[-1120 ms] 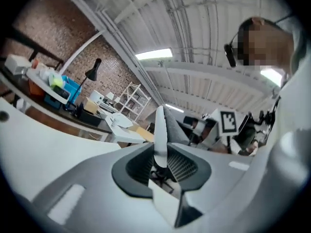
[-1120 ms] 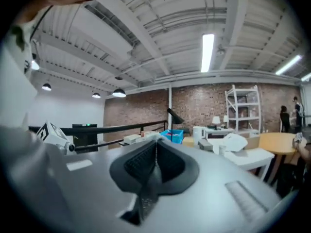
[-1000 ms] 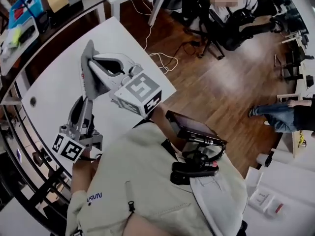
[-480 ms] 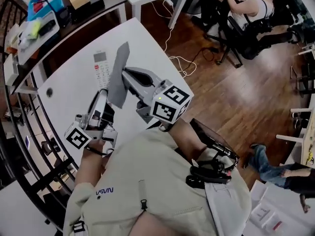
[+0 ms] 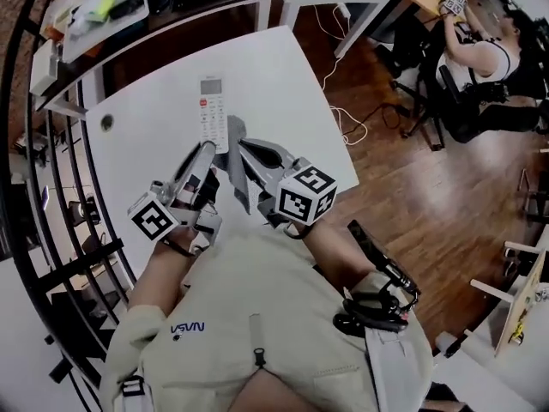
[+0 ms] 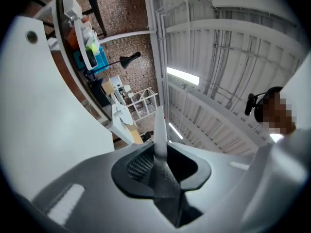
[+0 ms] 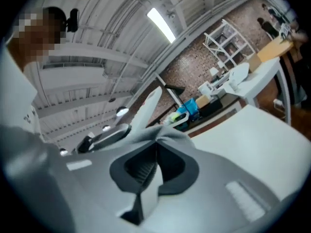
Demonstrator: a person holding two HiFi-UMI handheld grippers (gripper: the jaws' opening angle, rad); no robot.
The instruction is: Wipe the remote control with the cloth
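The white remote control (image 5: 212, 110) sticks out over the white table, its near end between the jaws of my left gripper (image 5: 206, 151), which is shut on it. In the left gripper view the remote (image 6: 159, 130) stands edge-on between the pads. My right gripper (image 5: 244, 148) is shut on the grey cloth (image 5: 240, 178), which hangs just right of the remote's near end. In the right gripper view the cloth (image 7: 163, 135) bulges from the closed jaws, with the remote's edge (image 7: 148, 106) close behind. Whether cloth and remote touch I cannot tell.
The white table (image 5: 154, 144) ends at a black railing (image 5: 51, 230) on the left and wood floor with cables (image 5: 343, 118) on the right. A dark shelf with a tray of items (image 5: 111, 7) stands behind. A person sits at a desk far right (image 5: 489, 58).
My right gripper has come down and rolled, bringing the cloth from high above the table to beside the remote. The two grippers now stand close together.
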